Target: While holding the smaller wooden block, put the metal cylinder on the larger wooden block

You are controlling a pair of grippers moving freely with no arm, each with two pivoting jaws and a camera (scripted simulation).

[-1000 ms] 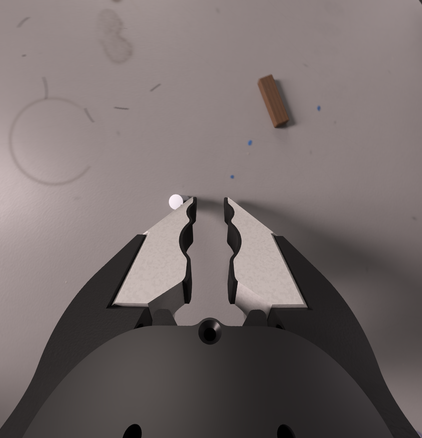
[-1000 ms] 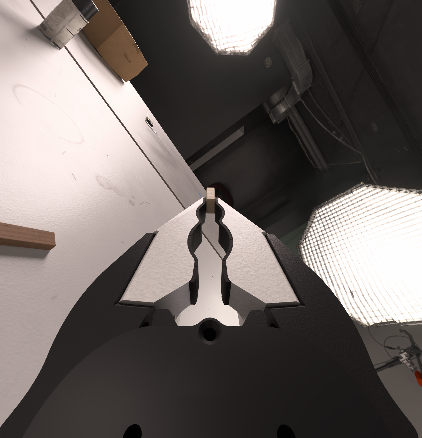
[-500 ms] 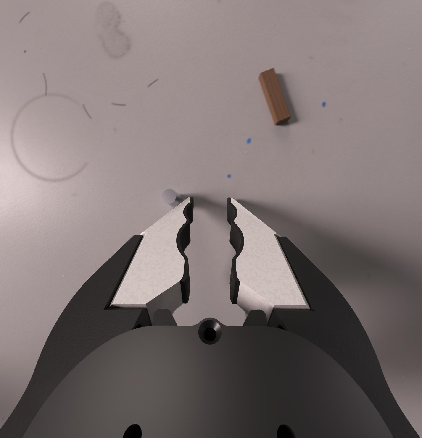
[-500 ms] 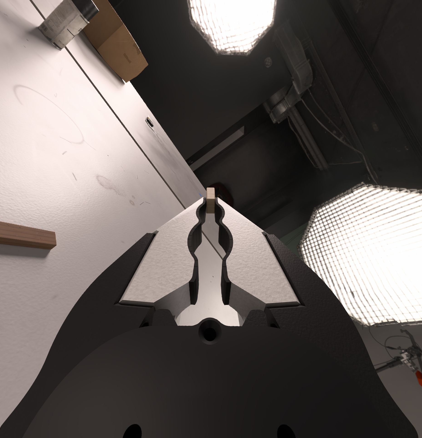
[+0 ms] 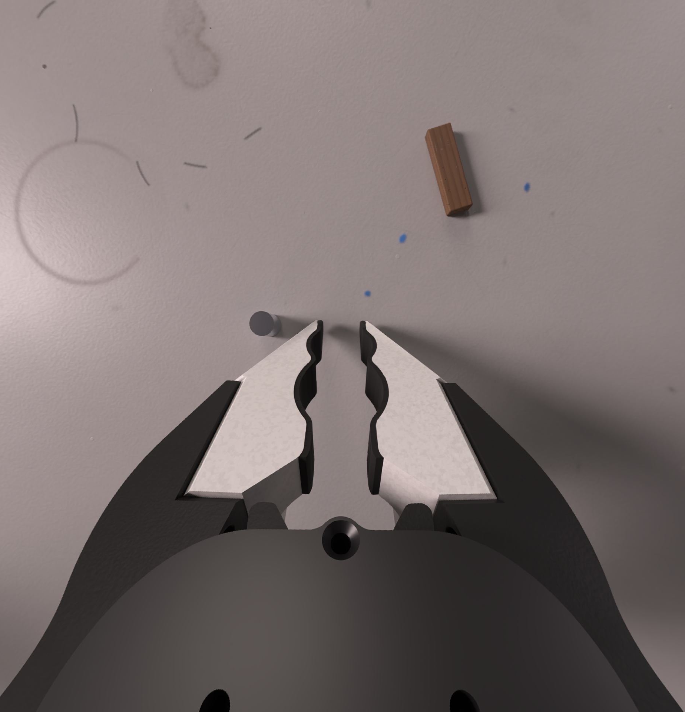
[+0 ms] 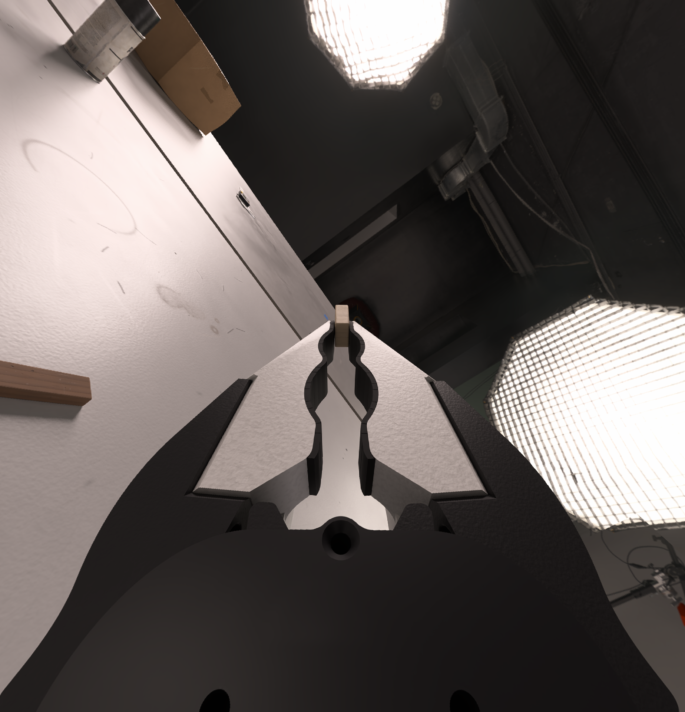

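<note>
Just left of the left gripper (image 5: 341, 332) and its parted, empty fingertips, near frame centre, the metal cylinder (image 5: 264, 324) stands on the grey table (image 5: 371, 96), the larger wooden block (image 5: 448, 169) lying well apart at upper right, while the right gripper (image 6: 341, 332) pinches the smaller wooden block (image 6: 341, 324).

Left gripper (image 5: 341, 333) poised over the grey tabletop (image 5: 564, 57), fingers (image 5: 273, 404) spread with bare surface showing in the gap. Metal cylinder (image 5: 264, 324) standing upright just left of the left fingertip, outside the gap, apart from it. Larger wooden block (image 5: 448, 170) lying flat farther off to the right, well apart. Blue specks (image 5: 402, 238) scattered between block and fingers; faint ring mark (image 5: 23, 231) at left.
</note>
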